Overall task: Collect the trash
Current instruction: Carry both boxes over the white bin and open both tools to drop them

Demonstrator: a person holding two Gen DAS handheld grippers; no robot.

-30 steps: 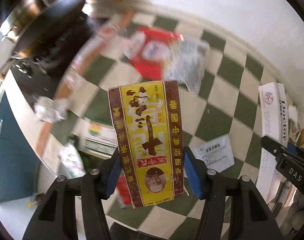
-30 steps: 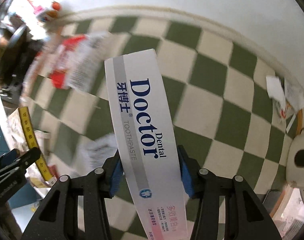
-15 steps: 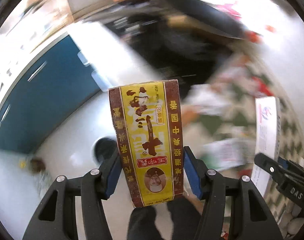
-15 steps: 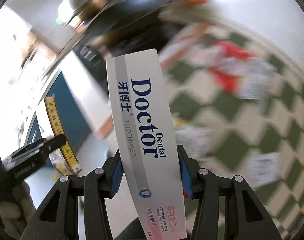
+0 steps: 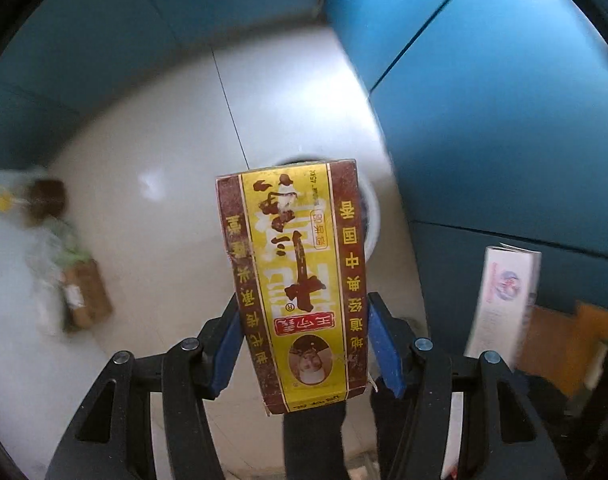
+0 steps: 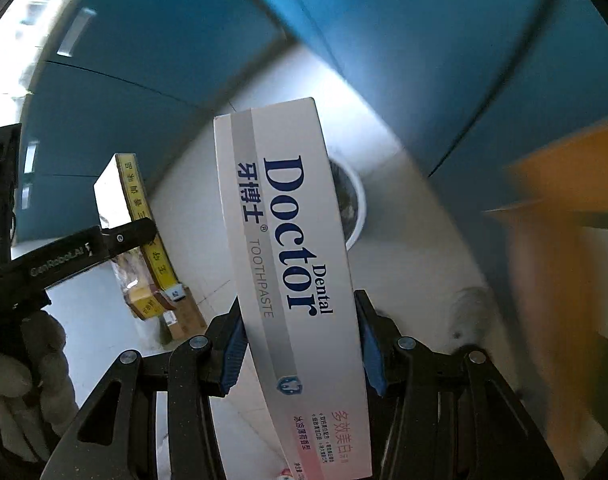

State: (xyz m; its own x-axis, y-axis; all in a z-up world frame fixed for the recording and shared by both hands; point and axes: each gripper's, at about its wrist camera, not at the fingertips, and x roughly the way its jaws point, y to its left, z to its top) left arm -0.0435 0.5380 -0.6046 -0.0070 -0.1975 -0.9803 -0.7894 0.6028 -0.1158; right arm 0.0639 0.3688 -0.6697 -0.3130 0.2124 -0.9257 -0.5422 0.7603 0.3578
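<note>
1. The left gripper is clamped on a yellow-and-brown carton, blue pads pressed to its two narrow sides low down. Most of the carton stands clear of the jaws, so a jolt could pivot it or let it slide out.
2. The right gripper is clamped on a white Doctor toothpaste box, likewise held near one end. That long box has plenty of leverage to twist in the grip.
3. A round white bin sits on the pale floor, largely hidden behind each held box. With the opening masked, a release could land on the floor beside it.
4. Blue cabinet doors stand close beside the bin; either box could clip them on the way down.
5. The two boxes hang near each other above the floor; dropped together, they may collide and bounce off the rim.
</note>
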